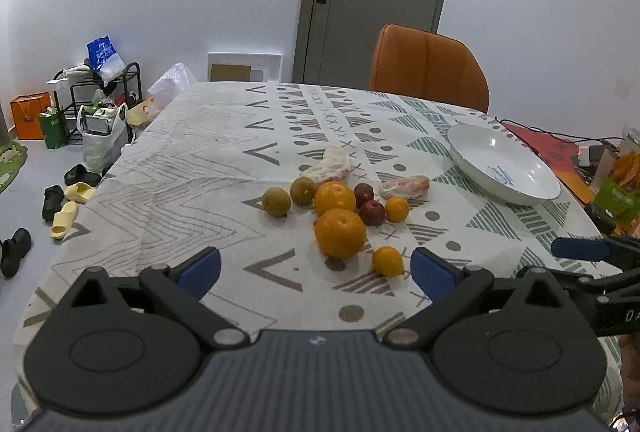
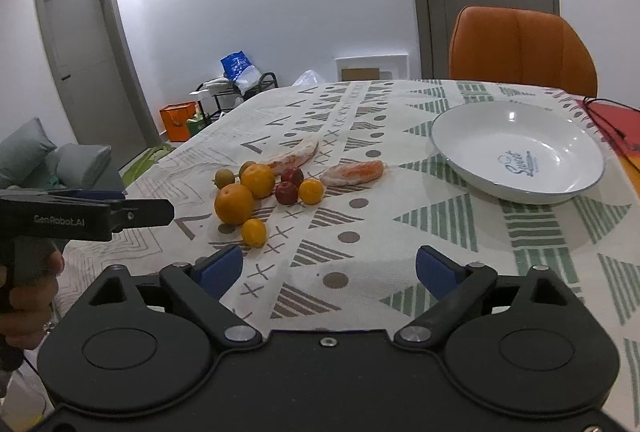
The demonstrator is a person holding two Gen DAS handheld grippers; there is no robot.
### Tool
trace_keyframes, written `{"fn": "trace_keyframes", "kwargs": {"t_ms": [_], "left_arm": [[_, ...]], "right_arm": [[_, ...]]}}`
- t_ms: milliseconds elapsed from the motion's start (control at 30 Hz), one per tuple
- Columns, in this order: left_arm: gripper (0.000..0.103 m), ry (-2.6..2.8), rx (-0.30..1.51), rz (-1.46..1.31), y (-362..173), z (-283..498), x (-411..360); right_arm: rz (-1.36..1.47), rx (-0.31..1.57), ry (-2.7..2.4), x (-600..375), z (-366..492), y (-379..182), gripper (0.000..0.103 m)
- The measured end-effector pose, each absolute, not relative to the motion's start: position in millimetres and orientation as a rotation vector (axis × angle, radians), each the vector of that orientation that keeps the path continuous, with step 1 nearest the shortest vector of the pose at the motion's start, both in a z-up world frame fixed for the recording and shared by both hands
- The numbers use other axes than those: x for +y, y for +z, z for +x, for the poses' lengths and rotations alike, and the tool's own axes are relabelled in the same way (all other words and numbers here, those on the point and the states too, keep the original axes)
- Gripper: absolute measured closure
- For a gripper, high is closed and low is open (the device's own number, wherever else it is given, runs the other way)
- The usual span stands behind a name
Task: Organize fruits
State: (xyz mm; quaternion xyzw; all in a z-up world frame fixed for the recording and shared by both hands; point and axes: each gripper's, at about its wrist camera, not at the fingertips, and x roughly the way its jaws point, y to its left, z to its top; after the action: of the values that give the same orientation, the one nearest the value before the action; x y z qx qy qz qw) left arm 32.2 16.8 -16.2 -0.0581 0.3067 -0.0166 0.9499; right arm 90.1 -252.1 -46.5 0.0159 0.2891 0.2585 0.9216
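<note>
A cluster of fruit lies on the patterned tablecloth: two big oranges (image 1: pixel 340 232) (image 2: pixel 234 203), small yellow citrus (image 1: pixel 387 261) (image 2: pixel 253 232), two dark red plums (image 1: pixel 371 212) (image 2: pixel 286 192), two brownish-green fruits (image 1: pixel 276 202) (image 2: pixel 223 177) and two wrapped pinkish pieces (image 1: pixel 405 186) (image 2: pixel 353 171). An empty white plate (image 1: pixel 532 192) (image 2: pixel 472 172) sits to the right of them. My left gripper (image 1: pixel 316 270) is open, just short of the nearest fruit. My right gripper (image 2: pixel 329 270) is open over bare cloth, right of the fruit. Neither holds anything.
An orange chair (image 1: pixel 428 68) (image 2: pixel 520 48) stands at the table's far side. A red mat with cables (image 1: pixel 540 142) and packets lie at the right edge. On the floor to the left are shoes, bags and a rack (image 1: pixel 100 100). A person's hand (image 2: pixel 28 296) holds the left gripper.
</note>
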Motion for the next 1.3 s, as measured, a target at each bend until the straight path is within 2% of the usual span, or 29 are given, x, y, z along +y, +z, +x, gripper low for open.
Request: {"fn": "trace_keyframes", "kwargs": {"t_ms": [233, 500, 800, 967, 1033, 1067, 1100, 1300], "left_arm": [[0.015, -0.026, 0.642, -0.155, -26, 47, 24], [0.031, -0.048, 0.664, -0.174, -34, 59, 30], [0.034, -0.058, 0.682, -0.177, -39, 69, 39], [0.035, -0.072, 0.685, -0.185, -40, 76, 42], [0.035, -0.074, 0.682, -0.187, -40, 78, 42], [0.035, -0.076, 0.680, -0.186, -40, 79, 43], [0.035, -0.079, 0.680, -0.185, -39, 80, 43], [0.036, -0.078, 0.684, -0.179, -38, 88, 42]], "right_arm": [[0.045, 0.626, 0.573, -242, 107, -53, 0.016], [0.063, 0.666, 0.665, -224, 125, -61, 0.034], [0.078, 0.714, 0.749, -202, 144, -69, 0.054], [0.069, 0.730, 0.770, -190, 152, -72, 0.057], [0.063, 0.739, 0.780, -185, 155, -74, 0.063], [0.055, 0.746, 0.783, -182, 156, -75, 0.071], [0.045, 0.754, 0.783, -180, 159, -76, 0.083], [0.066, 0.748, 0.764, -184, 164, -75, 0.083]]}}
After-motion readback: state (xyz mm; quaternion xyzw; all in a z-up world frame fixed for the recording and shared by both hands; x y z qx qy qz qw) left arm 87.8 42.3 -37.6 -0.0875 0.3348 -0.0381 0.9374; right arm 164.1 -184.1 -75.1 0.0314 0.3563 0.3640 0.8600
